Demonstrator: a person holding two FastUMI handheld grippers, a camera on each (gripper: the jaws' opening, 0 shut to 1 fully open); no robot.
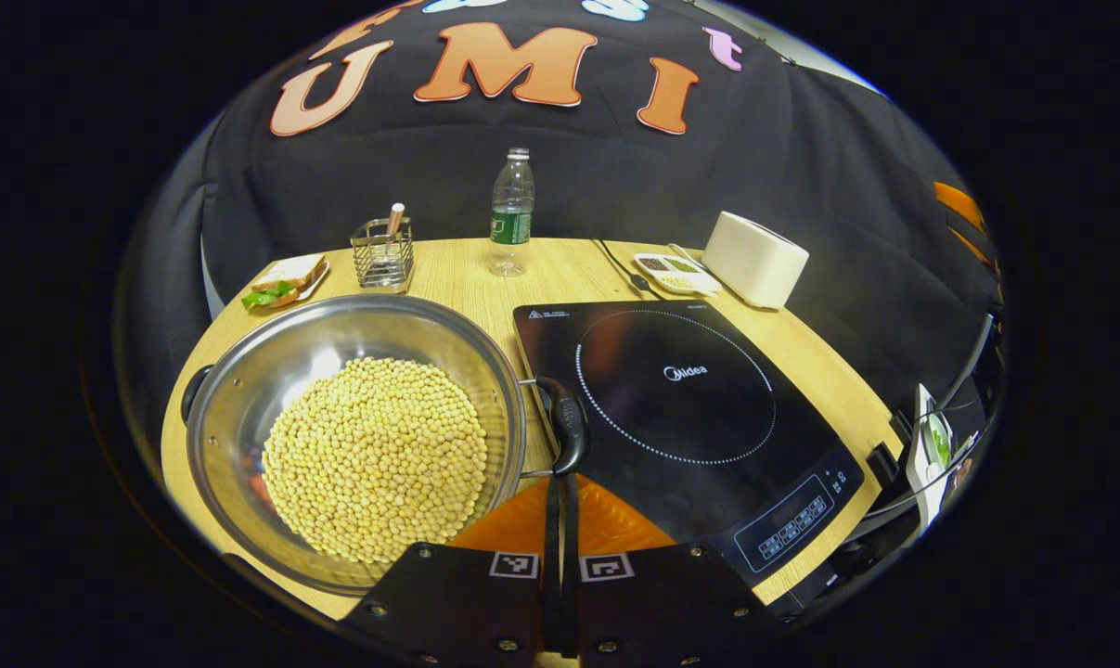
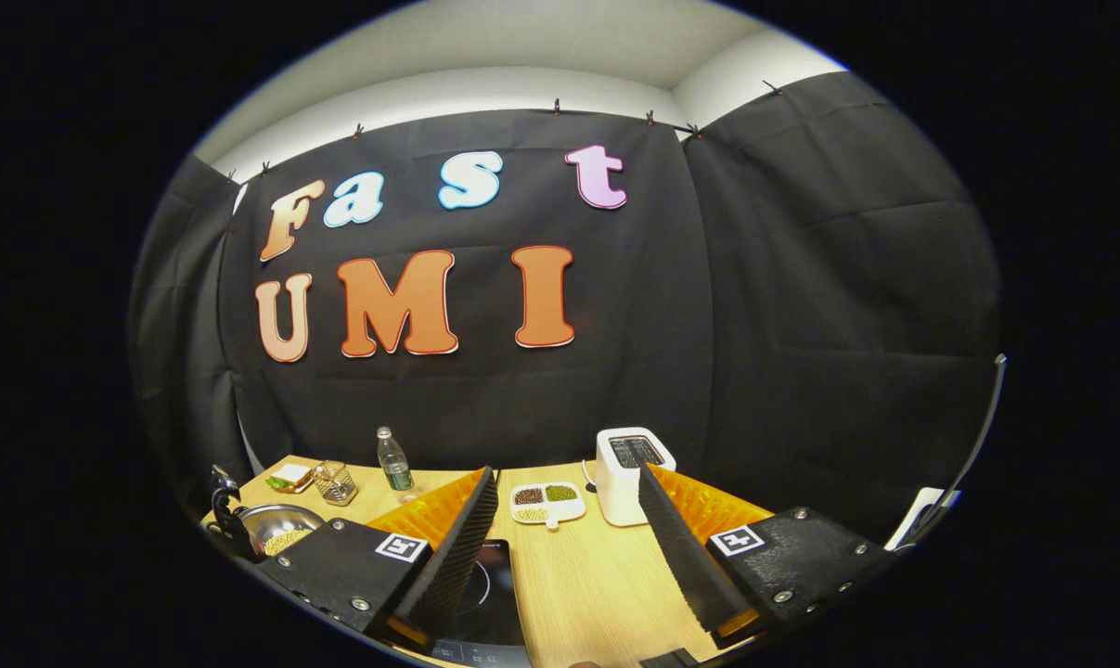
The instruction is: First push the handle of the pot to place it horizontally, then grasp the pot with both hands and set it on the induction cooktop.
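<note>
A water bottle [image 1: 512, 213], wire rack [image 1: 382, 252], sandwich plate [image 1: 286, 281] and toaster [image 1: 755, 258] stand far back. The bean-filled pot [image 1: 355, 436] sits left of the induction cooktop [image 1: 685, 422]; its handle [image 1: 566, 422] overhangs the cooktop's left edge, its grip running near-to-far. The left gripper [image 1: 560, 506] is closed, empty, just behind the handle; the right gripper [image 2: 564, 547] gapes wide, empty.

One pot [image 1: 355, 445], one cooktop [image 1: 689, 417], one bottle [image 1: 511, 213], one toaster [image 1: 754, 258].

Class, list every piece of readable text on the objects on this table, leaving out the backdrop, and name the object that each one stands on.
"Midea": centre of the induction cooktop.
Fine print along the cooktop's far edge: too small to read.
Cooktop control panel markings: too small to read.
Water bottle label: blurred, unreadable.
Square coded markers on the left hand-held gripper: patterns, no words.
</note>
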